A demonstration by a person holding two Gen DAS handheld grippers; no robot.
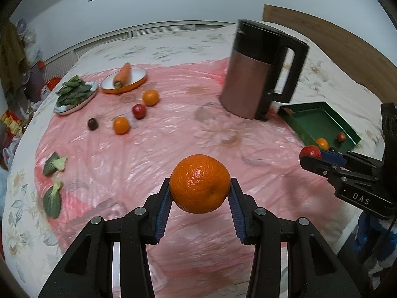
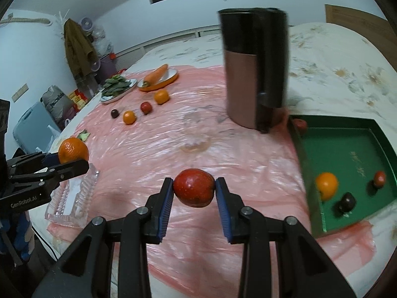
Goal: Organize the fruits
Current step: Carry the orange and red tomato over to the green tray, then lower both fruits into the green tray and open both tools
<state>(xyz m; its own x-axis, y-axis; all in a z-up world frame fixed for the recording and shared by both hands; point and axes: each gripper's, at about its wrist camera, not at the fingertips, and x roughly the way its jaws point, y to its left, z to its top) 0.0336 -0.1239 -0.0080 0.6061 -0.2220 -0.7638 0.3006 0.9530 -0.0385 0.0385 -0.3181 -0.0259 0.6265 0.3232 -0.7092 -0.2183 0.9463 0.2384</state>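
- Left gripper [image 1: 200,186] clamped on an orange [image 1: 200,183], pads at its widest girth, lifted clear above the pink plastic sheet [image 1: 148,154] on the bed.
- Right gripper [image 2: 193,190] clamped on a small red apple [image 2: 193,190], also held aloft, near the green tray [image 2: 347,146] at right.
- Likely light and firm; orange peel slightly yielding, apple skin smooth, probably slippery.
- Best gripped across the middle, gently, to avoid bruising.
- More fruit loose at far left.
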